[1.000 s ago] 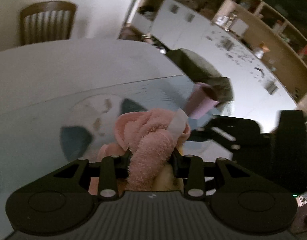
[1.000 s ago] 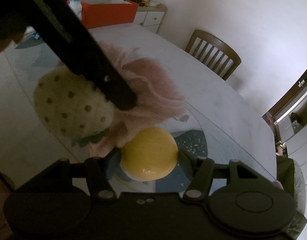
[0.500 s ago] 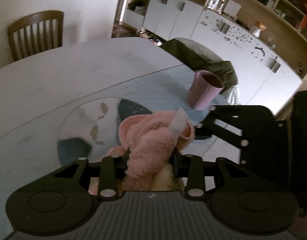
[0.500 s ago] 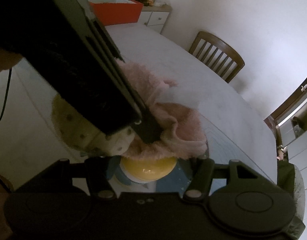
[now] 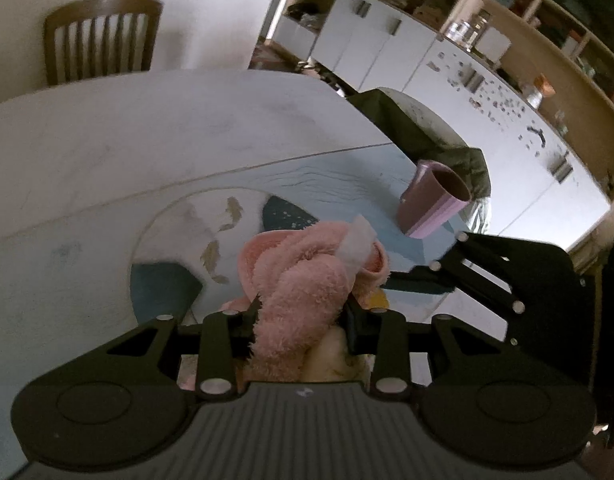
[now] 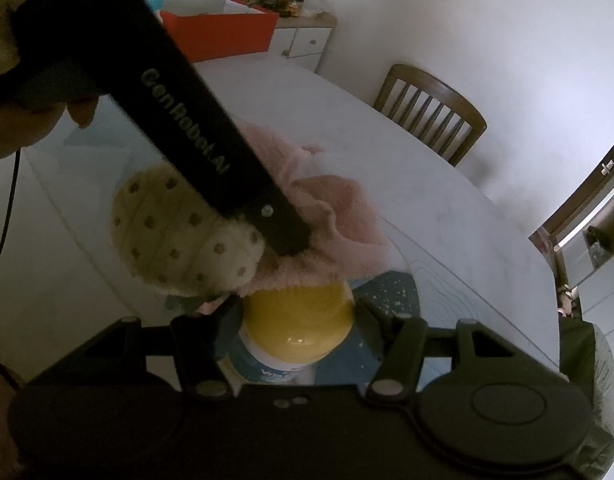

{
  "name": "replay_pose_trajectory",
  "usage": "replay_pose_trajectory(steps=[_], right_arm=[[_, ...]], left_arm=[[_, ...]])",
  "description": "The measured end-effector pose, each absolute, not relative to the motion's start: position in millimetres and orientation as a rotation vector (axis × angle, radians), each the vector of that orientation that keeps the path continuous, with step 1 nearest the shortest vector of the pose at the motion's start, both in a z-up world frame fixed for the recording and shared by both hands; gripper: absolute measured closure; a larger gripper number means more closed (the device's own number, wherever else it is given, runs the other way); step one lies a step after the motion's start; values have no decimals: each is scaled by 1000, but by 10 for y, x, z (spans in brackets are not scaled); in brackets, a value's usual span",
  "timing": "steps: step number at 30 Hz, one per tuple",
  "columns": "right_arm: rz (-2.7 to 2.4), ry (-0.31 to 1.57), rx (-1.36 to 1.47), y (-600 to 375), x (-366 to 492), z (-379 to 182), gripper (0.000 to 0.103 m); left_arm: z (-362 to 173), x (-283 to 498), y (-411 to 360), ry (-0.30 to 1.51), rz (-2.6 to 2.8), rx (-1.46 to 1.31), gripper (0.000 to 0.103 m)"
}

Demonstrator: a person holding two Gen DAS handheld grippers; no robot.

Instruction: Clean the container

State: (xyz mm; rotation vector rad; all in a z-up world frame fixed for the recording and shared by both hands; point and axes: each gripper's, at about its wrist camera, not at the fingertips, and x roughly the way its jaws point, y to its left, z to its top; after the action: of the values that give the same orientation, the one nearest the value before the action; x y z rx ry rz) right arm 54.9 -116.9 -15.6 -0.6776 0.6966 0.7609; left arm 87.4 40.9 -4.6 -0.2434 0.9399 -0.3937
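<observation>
Pink fluffy cloth [image 5: 299, 300] sat clamped between the left gripper's [image 5: 301, 312] fingers, draped over the yellow-lidded white plastic container [image 6: 297, 320], which sat between the right gripper's [image 6: 297, 312] fingers. Container stood on the glass-topped white table [image 5: 107, 152]. Purple plastic cup [image 5: 435, 204] stood beyond and right of cloth, near the table edge. Brown wooden slat-back chair [image 5: 101, 40] stood behind the table's far side.

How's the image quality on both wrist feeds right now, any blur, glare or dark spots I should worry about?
Left wrist view: dim, with fisheye bending at the edges; the chair and cabinets are smeared, while the pink towel in the left tongs is fairly sharp. Right wrist view: the other tool's black bar blocks the upper left; the yellow-lidded container shows a small glare spot.
</observation>
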Motion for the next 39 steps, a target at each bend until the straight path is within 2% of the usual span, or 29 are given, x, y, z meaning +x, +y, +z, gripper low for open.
replay_pose_trajectory(steps=[19,24,33,39], right_arm=[[764,686,-672,-1163,602,-208,42],[763,687,-666,-1168,594,-211,42],[763,686,-660,-1174,575,-201,42],[764,684,-659,-1166,555,-186,42]], left_arm=[[-790,989,470,1134,-337,-240,68],[-615,947,472,1093,-329,-191,68],[12,708,627,955,-357,-191,67],[380,560,397,881,-478,-154,67]])
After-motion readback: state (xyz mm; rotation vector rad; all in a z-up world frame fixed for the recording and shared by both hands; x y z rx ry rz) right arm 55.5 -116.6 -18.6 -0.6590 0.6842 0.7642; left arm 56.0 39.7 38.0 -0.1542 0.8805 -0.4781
